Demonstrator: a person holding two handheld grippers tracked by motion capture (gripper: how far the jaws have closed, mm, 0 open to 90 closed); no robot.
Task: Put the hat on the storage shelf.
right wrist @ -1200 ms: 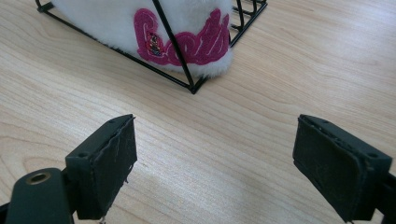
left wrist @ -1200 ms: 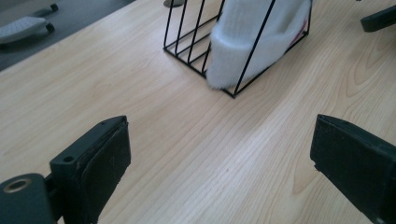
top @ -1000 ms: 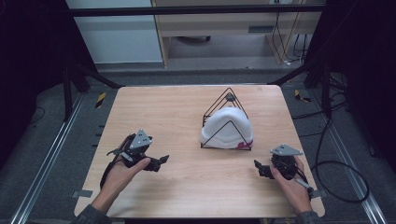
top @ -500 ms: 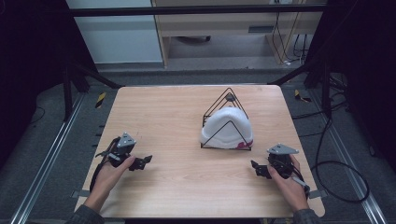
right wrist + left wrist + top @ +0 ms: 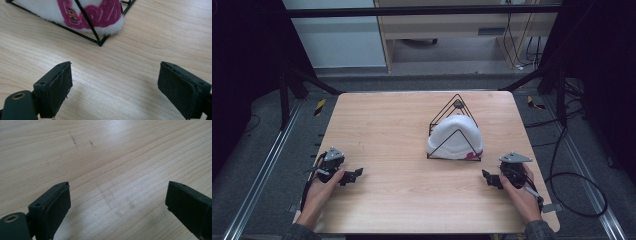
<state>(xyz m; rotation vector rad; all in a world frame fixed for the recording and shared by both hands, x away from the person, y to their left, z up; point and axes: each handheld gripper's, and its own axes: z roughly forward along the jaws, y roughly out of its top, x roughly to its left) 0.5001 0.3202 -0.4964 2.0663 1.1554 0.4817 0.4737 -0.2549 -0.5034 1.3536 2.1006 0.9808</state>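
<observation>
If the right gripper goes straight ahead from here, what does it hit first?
Most likely the black wire stand with the white hat inside it, just beyond the open right gripper. Only bare table lies between.

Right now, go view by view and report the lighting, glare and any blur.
High view: the wooden table is evenly lit while the surroundings fall nearly black; the white hat in its wire stand looks slightly soft. Left gripper view: a pale sheen crosses the wood at upper right, and the grain is sharp. Right gripper view: the near jaws are crisp and throw soft shadows on the wood.
</observation>
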